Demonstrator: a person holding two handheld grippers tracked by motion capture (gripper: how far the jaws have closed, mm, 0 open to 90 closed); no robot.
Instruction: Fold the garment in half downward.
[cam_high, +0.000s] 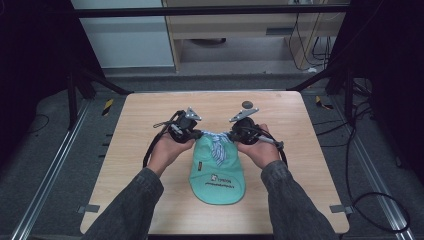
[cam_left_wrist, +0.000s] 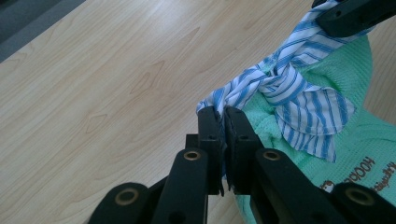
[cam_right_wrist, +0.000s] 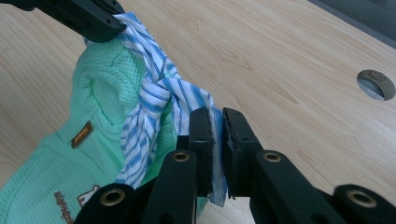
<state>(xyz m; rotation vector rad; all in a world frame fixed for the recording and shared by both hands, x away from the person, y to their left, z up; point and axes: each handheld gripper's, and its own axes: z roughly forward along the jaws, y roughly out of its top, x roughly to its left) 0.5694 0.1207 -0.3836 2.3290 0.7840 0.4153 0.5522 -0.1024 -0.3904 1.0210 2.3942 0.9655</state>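
While both tongs (cam_high: 199, 134) (cam_high: 231, 135) clamp the knotted striped cloth (cam_high: 218, 145) over the green hat (cam_high: 218, 172), a round hole (cam_high: 247, 104) lies beyond.

A blue-and-white striped cloth strip (cam_high: 217, 142) — knotted once at its middle — is stretched across the upper edge of a mint-green waffle-knit garment (cam_high: 218, 176), spread flat on the table.

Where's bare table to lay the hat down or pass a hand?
Free: bare wood left of the left gripper, bare wood right of the right gripper, and the far strip around the round hole. Crowded: the middle, where both grippers pinch the striped tie on the green hat, forearms alongside.
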